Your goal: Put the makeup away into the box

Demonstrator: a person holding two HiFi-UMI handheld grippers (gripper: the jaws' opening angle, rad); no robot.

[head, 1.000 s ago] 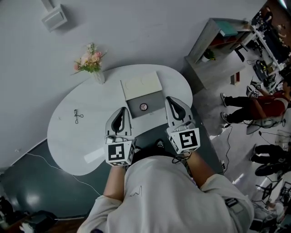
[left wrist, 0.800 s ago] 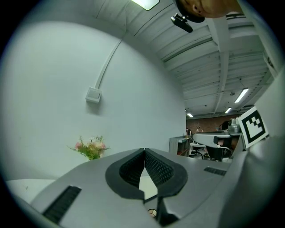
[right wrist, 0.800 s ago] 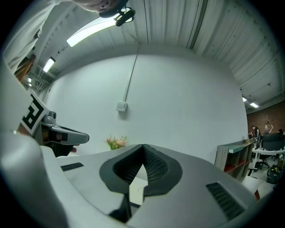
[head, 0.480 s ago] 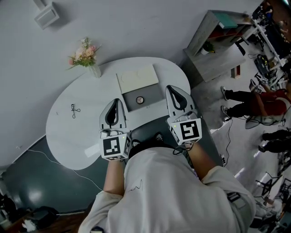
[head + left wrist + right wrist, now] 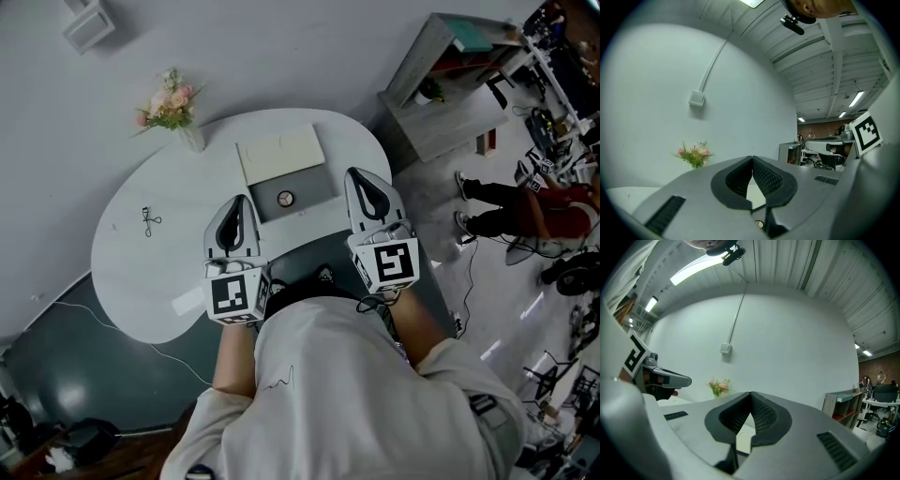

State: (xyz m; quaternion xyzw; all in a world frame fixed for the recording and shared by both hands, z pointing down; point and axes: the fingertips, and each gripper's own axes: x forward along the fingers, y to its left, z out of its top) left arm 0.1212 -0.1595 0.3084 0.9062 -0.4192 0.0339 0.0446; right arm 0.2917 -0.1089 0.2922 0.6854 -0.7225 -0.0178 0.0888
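White tabletop, kidney-shaped, with a person in a pale top standing over it and holding a pair of tongs in each hand. The left tongs and the right tongs hover level above the near edge, both pointing toward the wall. Each pair is clenched tip to tip with nothing caught between the ribbed pads.

An open box lies on the tabletop between the two pairs. Its grey half sits flanked by their tips, and its cream lid is laid back toward the wall beyond them. A small round piece rests in the grey half, roughly midway between the tongs and touching neither. Well off to the left of the left tongs, apart from everything else, a dark wiry item lies on the bare surface, too small to name with certainty.

Pink flowers stand in a vase at the far edge by the wall. A grey shelf unit stands off to the right, and seated people can be seen past it.
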